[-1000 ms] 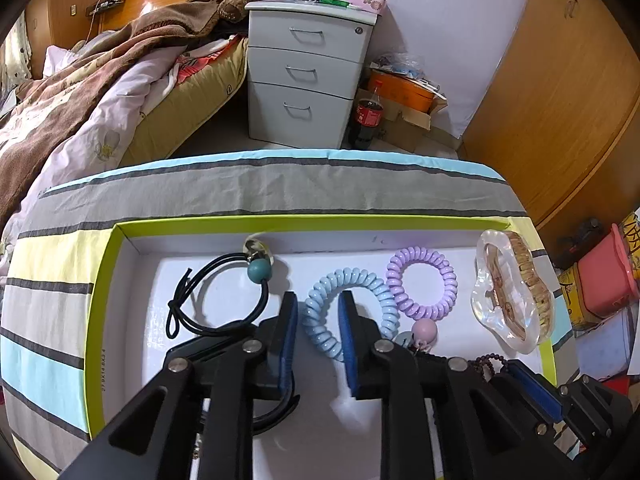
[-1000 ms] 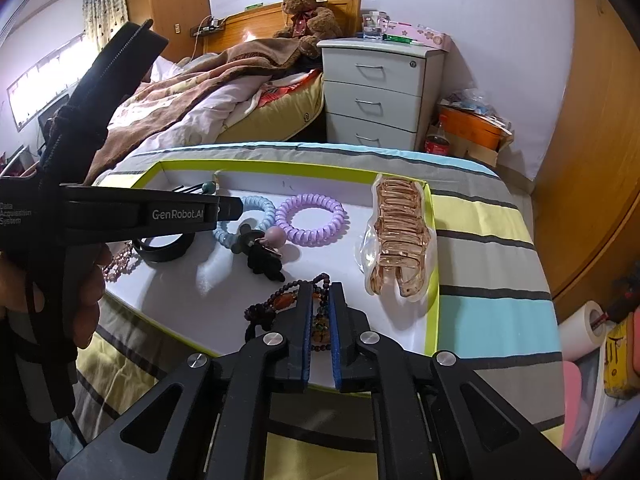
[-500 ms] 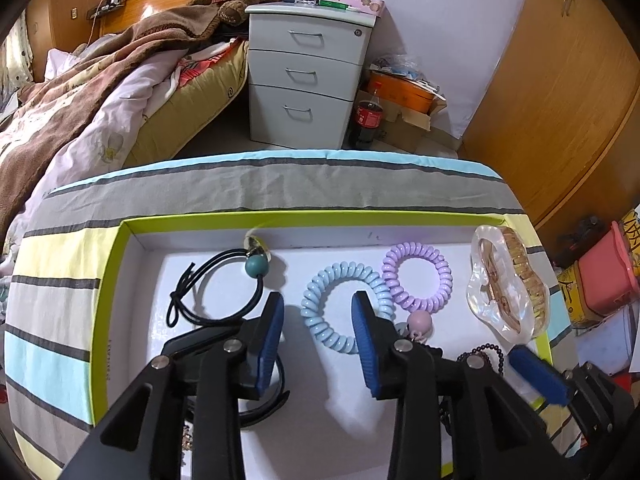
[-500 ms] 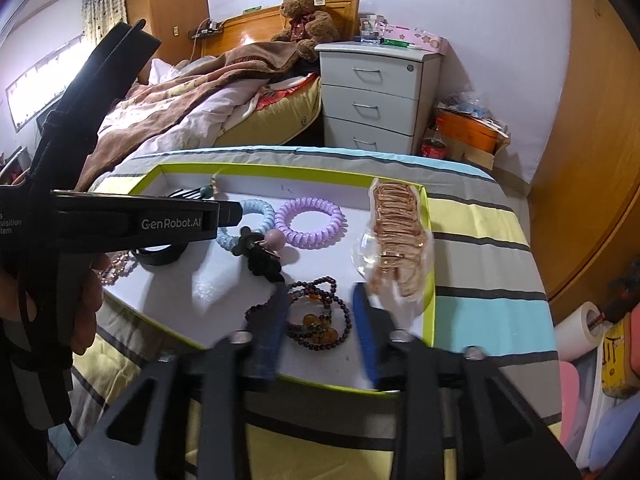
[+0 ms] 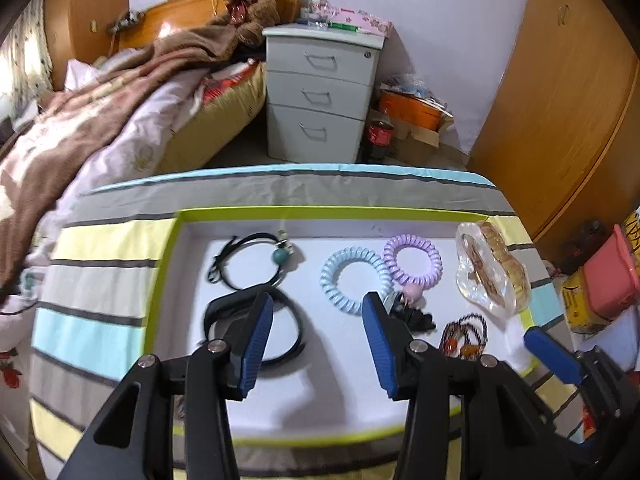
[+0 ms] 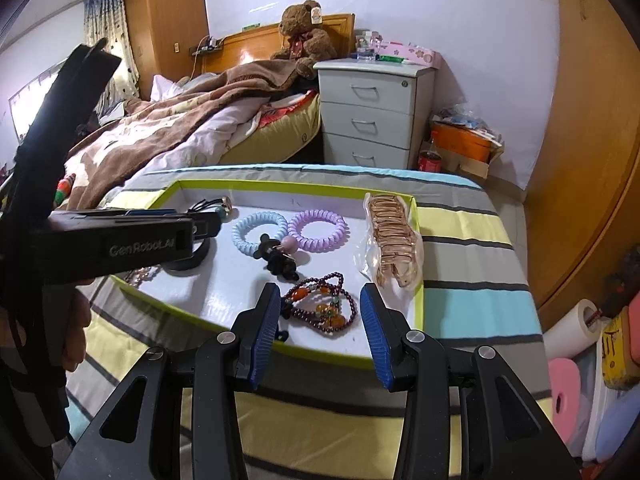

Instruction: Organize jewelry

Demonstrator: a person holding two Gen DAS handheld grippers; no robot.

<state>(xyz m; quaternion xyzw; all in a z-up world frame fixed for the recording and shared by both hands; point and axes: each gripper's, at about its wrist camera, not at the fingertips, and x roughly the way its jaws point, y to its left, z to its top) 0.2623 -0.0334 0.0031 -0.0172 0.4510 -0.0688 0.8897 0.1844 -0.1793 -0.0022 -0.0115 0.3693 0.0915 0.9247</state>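
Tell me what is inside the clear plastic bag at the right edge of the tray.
The clear plastic bag holds a large rose-gold claw hair clip, its curved teeth showing through. Whether anything lies beneath the clip cannot be seen.

The left tool (image 5: 318, 334) fills the lower centre of its own view with its blue-padded fingers spread wide apart, gripping nothing. The right tool (image 6: 318, 326) sits likewise in the lower centre of its view, fingers equally wide and empty. At the left edge of the right view, a hand (image 6: 74, 332) grips the left tool's handle.
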